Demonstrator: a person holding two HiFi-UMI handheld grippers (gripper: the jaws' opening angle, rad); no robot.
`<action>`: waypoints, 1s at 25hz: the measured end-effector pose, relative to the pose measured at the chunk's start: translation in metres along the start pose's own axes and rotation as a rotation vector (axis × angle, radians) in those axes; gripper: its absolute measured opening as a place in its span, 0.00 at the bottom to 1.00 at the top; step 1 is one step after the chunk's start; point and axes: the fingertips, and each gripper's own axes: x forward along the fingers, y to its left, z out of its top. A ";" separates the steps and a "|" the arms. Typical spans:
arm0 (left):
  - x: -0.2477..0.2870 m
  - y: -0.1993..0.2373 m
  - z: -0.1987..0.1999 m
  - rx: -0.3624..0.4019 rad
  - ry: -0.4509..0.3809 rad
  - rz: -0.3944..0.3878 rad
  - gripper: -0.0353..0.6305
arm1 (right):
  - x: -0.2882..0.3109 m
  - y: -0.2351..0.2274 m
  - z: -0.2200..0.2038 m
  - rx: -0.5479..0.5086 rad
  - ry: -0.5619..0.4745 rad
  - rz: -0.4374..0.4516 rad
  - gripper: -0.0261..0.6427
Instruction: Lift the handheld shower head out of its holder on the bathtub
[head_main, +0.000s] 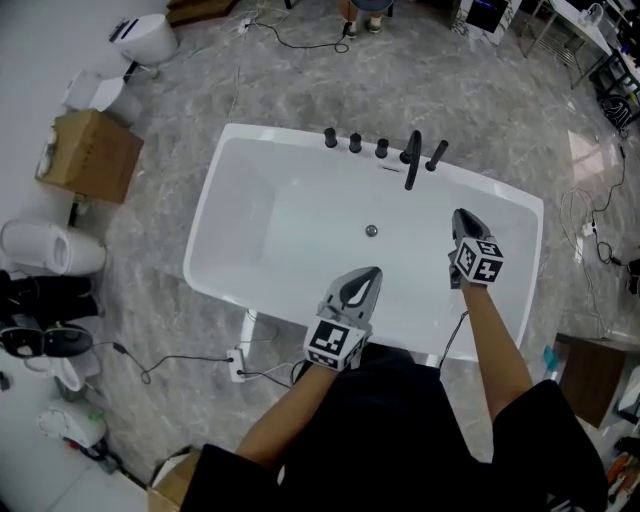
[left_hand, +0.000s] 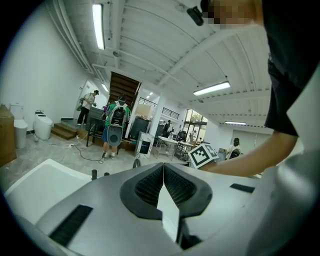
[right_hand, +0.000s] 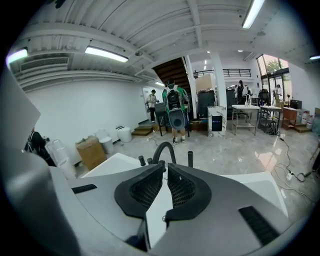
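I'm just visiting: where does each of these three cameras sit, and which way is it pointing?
Head view: on the person's head, looking steeply down on the white bathtub; both forearms, the left gripper and the right gripper show.
Left gripper view: on the left gripper, looking along its closed jaws across the tub; the person's right arm shows.
Right gripper view: on the right gripper, looking along its closed jaws at the black spout.
Shared: head and right gripper views both show that spout.

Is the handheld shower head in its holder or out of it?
In its holder: the handheld shower head stands tilted on the bathtub rim, beside the spout.
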 end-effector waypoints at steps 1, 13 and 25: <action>0.008 0.005 0.006 -0.006 -0.014 0.015 0.06 | 0.007 -0.007 0.002 0.001 0.002 -0.006 0.04; 0.054 0.028 0.019 -0.010 -0.047 0.065 0.06 | 0.094 -0.048 -0.011 -0.032 0.061 0.016 0.21; 0.081 0.030 -0.002 -0.031 -0.032 0.077 0.06 | 0.170 -0.087 -0.008 -0.014 0.095 0.008 0.36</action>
